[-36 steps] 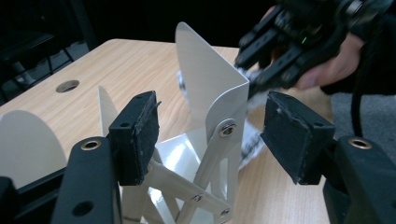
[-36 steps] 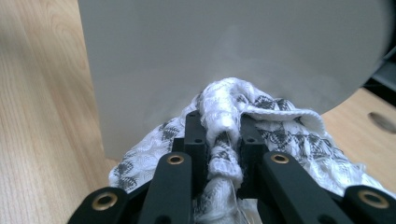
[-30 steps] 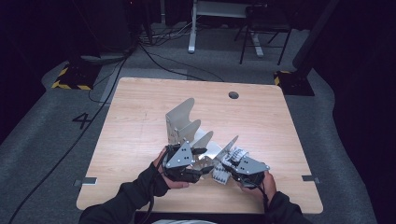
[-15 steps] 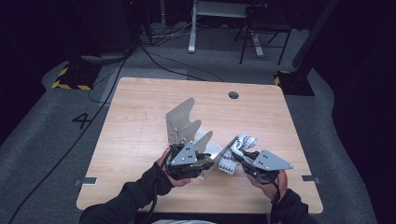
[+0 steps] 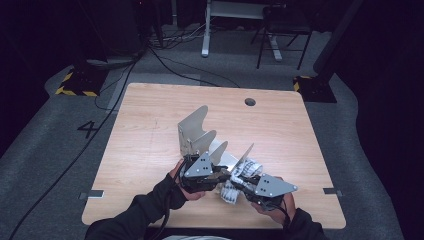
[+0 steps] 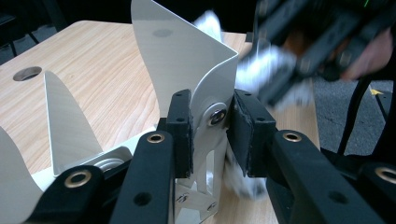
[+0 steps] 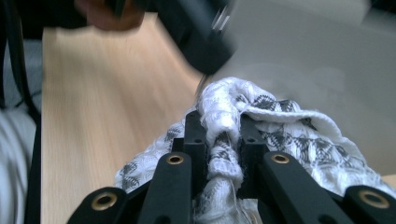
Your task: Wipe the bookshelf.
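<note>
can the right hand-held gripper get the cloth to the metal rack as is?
Probably yes. The right hand-held gripper is shut on the cloth right beside the rack, with nothing between them. The left hand-held gripper straddles a rack plate, jaws just closing in, likely steadying it.

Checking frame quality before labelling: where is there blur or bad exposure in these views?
High view: sharp on the table, surroundings very dark. Left gripper view: metal rack and jaws crisp, the right gripper and the patterned cloth beyond it smeared by motion. Right gripper view: patterned cloth between the jaws fairly sharp, the left gripper and background blurred, grey and washed out.
</note>
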The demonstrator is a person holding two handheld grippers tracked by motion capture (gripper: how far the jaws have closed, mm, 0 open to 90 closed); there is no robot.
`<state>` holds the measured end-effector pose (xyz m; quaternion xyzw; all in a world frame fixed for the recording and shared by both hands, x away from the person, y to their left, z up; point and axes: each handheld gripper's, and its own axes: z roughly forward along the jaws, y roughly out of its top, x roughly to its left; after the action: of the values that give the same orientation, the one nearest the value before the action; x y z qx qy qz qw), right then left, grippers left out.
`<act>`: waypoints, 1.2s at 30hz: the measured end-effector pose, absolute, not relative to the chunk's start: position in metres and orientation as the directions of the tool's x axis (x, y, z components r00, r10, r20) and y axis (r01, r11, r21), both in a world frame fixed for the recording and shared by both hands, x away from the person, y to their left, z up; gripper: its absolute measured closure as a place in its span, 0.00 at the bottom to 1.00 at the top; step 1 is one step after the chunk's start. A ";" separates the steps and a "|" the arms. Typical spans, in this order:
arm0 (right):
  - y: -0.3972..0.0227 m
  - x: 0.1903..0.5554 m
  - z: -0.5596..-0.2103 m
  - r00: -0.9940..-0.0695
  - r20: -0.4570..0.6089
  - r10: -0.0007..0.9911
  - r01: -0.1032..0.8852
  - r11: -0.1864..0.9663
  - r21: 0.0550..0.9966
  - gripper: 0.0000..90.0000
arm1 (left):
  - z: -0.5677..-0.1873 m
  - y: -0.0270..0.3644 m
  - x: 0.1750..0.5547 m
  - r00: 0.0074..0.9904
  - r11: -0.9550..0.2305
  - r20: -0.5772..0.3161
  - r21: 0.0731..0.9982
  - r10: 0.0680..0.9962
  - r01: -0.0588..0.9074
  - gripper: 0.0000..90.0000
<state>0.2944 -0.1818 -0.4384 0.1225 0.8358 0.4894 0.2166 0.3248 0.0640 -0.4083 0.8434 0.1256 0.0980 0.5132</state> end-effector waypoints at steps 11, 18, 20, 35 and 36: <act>-0.186 0.319 -0.478 -0.873 -0.218 0.437 0.099 0.596 0.797 0.88 | -0.408 0.063 0.324 0.950 -0.444 0.040 0.889 0.311 0.108 0.79; -0.196 0.341 -0.481 -0.809 -0.224 0.544 0.177 0.588 0.790 0.87 | -0.408 0.062 0.324 0.950 -0.446 0.046 0.889 0.310 0.102 0.80; -0.200 0.346 -0.481 -0.784 -0.230 0.576 0.199 0.585 0.787 0.87 | -0.408 0.061 0.324 0.949 -0.445 0.045 0.890 0.311 0.103 0.80; -0.217 0.311 -0.397 -0.739 -0.316 0.595 -0.047 0.422 0.905 0.88 | -0.408 0.049 0.323 0.952 -0.454 0.055 0.886 0.301 0.093 0.82; -0.217 0.308 -0.395 -0.748 -0.307 0.588 -0.052 0.409 0.911 0.88 | -0.408 0.048 0.323 0.952 -0.455 0.057 0.886 0.301 0.091 0.82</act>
<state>0.3085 -0.2169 -0.3946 0.1721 0.7799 0.5156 0.3103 0.3230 0.0485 -0.4082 0.8466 0.1158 0.1034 0.5091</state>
